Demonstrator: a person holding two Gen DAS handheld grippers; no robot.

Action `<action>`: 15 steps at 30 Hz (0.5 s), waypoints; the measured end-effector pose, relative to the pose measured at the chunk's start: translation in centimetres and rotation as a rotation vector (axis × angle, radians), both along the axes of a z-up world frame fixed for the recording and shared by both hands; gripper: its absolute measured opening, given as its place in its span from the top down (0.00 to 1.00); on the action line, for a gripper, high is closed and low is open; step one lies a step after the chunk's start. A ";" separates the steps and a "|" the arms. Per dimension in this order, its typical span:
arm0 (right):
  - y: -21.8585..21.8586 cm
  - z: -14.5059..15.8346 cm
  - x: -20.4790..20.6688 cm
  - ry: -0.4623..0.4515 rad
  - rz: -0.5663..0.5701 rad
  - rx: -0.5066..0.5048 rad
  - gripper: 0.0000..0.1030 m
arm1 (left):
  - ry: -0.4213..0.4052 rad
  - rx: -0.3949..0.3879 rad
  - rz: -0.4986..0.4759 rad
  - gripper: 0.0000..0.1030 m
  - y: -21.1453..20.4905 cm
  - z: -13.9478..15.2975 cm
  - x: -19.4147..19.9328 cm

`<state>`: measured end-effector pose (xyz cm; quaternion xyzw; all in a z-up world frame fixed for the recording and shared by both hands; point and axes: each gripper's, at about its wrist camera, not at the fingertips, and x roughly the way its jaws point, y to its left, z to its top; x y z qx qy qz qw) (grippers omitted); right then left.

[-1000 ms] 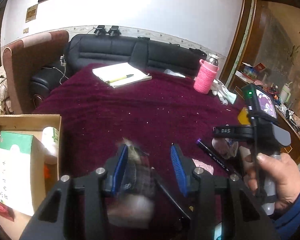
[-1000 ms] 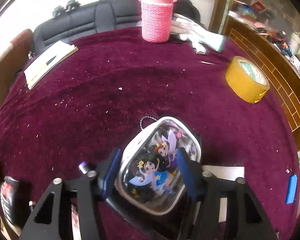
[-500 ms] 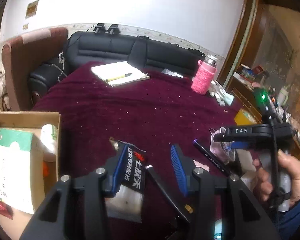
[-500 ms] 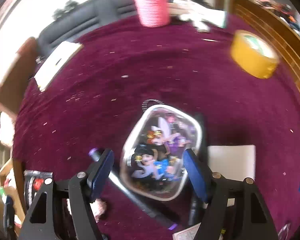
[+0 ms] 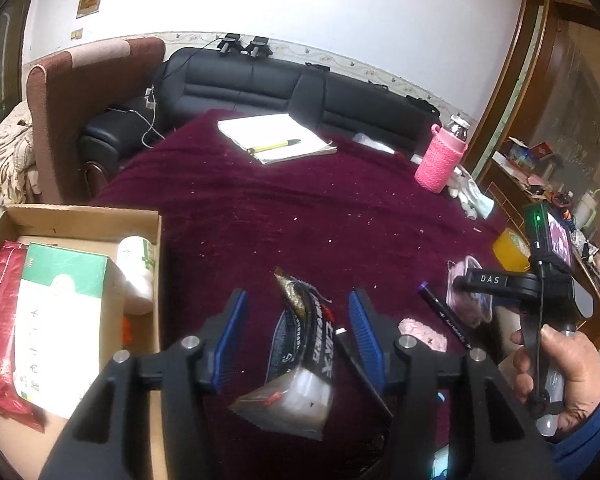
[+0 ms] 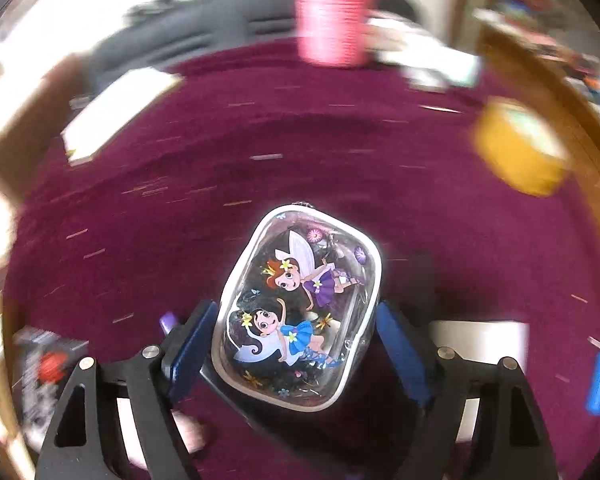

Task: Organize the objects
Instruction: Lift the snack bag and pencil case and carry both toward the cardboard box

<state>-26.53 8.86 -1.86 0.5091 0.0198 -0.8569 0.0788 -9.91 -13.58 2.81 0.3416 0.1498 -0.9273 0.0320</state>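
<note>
Tongs over the maroon surface

Left tongs gape around a black snack packet lying untouched between them; right tongs pinch a clear fairy-print pouch, lifted off the cloth.

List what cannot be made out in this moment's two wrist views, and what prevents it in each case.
- Right wrist view: motion blur smears the pink cup, yellow tape roll and notebook; no detail is readable.
- Right wrist view: whether the pads touch the fairy pouch; its bulge hides the contact.
- Left wrist view: the black snack packet between the left gripper fingers; its print is too small.
- Left wrist view: the cardboard box is cut by the frame edge.
</note>
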 end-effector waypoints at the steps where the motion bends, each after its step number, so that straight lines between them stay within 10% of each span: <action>1: -0.4 0.1 0.4 0.032 0.010 0.041 0.18 | 0.000 0.002 0.001 0.50 -0.1 0.0 0.0; 15: 3.3 -1.1 2.8 0.077 -0.045 -0.090 0.19 | -0.079 -0.033 -0.003 0.46 -0.6 -0.9 -0.4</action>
